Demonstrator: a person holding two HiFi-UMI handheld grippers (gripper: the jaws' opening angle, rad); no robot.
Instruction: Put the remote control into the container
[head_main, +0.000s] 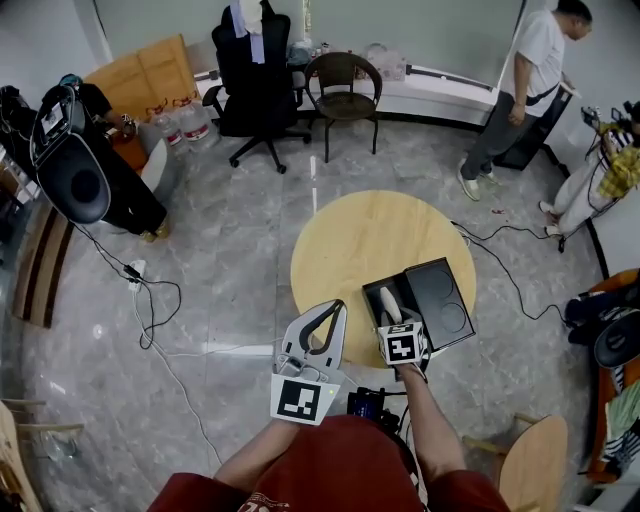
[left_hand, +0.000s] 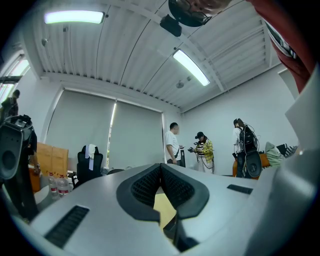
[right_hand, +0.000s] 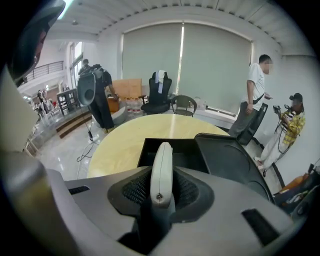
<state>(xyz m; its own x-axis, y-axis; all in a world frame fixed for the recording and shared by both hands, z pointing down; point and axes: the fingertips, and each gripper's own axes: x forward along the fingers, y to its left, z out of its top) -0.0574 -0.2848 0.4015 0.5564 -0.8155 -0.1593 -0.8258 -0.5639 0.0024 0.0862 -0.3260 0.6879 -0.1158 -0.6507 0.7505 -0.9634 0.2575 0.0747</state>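
Note:
A white remote control (right_hand: 161, 170) stands on edge between the pads of my right gripper (right_hand: 161, 187), which is shut on it. In the head view the remote control (head_main: 390, 305) and right gripper (head_main: 393, 320) hang over the near end of the open black container (head_main: 376, 292). The container stands at the front right of the round wooden table (head_main: 350, 240), and its lid (head_main: 440, 300) lies open to the right. In the right gripper view the container (right_hand: 150, 148) and its lid (right_hand: 225, 160) lie just beyond the remote's tip. My left gripper (head_main: 336, 305) is shut and holds nothing, by the table's front edge; its tips (left_hand: 161, 169) meet.
A black office chair (head_main: 255, 70) and a brown armchair (head_main: 345, 85) stand beyond the table. A person (head_main: 520, 90) stands at the back right, another at the far right edge. A speaker on a stand (head_main: 70, 170) is at left, cables (head_main: 150, 300) trail over the floor, and a wooden chair (head_main: 530, 465) is close at right.

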